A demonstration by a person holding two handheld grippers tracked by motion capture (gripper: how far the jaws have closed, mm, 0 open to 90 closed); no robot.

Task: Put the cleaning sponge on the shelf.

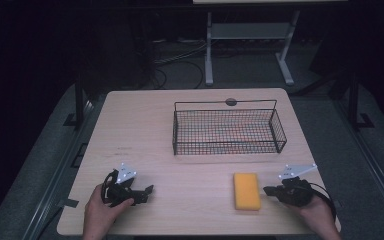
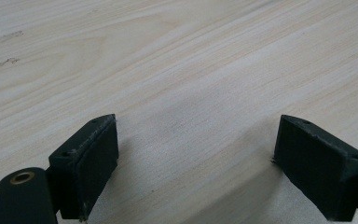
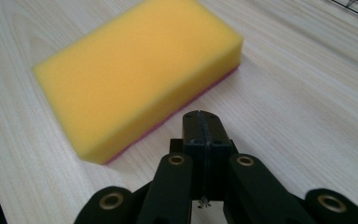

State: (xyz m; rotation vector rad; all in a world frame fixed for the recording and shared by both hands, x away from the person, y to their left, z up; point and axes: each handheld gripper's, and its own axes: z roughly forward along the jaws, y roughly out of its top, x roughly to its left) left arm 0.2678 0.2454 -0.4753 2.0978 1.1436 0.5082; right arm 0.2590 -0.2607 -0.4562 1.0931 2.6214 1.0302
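The left gripper (image 1: 147,191) rests low over bare bench (image 1: 145,130), its jaws spread wide with nothing between them; to its right the yellow sponge (image 1: 246,190) lies flat near the front edge, in front of the wire basket (image 1: 228,131); it looks light, soft and springy, with a thin pink layer beneath, so a pinch across its short width should hold; the right gripper (image 1: 267,190) sits just beside it, jaws pressed together.
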